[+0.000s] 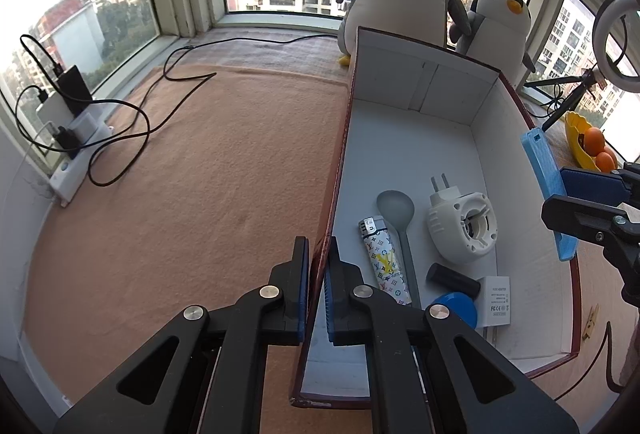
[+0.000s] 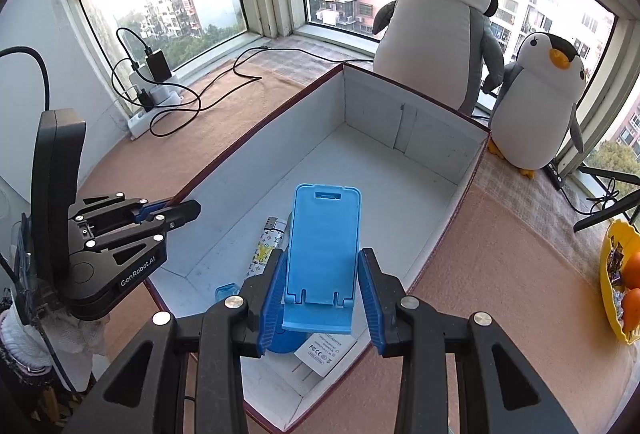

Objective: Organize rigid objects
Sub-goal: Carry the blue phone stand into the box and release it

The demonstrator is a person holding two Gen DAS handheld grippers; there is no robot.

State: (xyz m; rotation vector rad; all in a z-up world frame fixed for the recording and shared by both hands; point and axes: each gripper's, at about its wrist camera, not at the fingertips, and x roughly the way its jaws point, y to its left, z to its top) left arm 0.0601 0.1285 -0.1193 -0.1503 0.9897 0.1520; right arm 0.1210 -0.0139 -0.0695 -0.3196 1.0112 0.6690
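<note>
right gripper (image 2: 322, 294) clamps blue phone stand (image 2: 323, 246) over box (image 2: 440, 234); left gripper (image 1: 316, 286) pinches wall.

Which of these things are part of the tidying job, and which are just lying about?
Part of the job: box, blue phone stand in the right gripper, lighter, spoon, plug-in device, left gripper clamping the box wall.

Lying about: plush penguins, power strip, fruit dish.
</note>
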